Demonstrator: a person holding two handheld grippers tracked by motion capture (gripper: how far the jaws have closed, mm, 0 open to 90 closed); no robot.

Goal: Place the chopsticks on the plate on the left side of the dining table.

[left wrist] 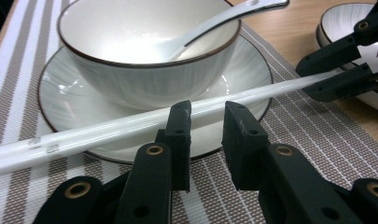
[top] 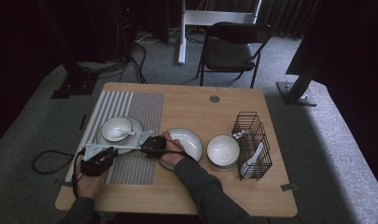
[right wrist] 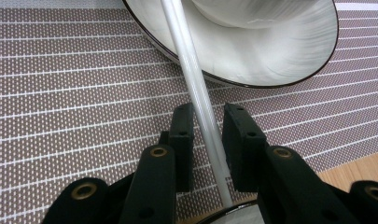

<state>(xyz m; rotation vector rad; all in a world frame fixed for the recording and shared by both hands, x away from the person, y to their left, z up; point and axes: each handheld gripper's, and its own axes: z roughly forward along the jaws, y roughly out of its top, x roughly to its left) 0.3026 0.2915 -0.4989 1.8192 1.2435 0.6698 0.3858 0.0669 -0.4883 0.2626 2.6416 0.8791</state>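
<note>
I've got a place setting half built: bowl with spoon in it sits on a plate on the mat. Chopsticks lie across the plate's near rim, over the mat. Left gripper: jaws apart, the chopsticks pass behind them, not clamped. Right gripper: jaws straddle the chopsticks' end, with small gaps on both sides, so I read no grip. Left to do, I'd judge: settle the chopsticks. 2nd plate, 2nd bowl and rack untouched.
</note>
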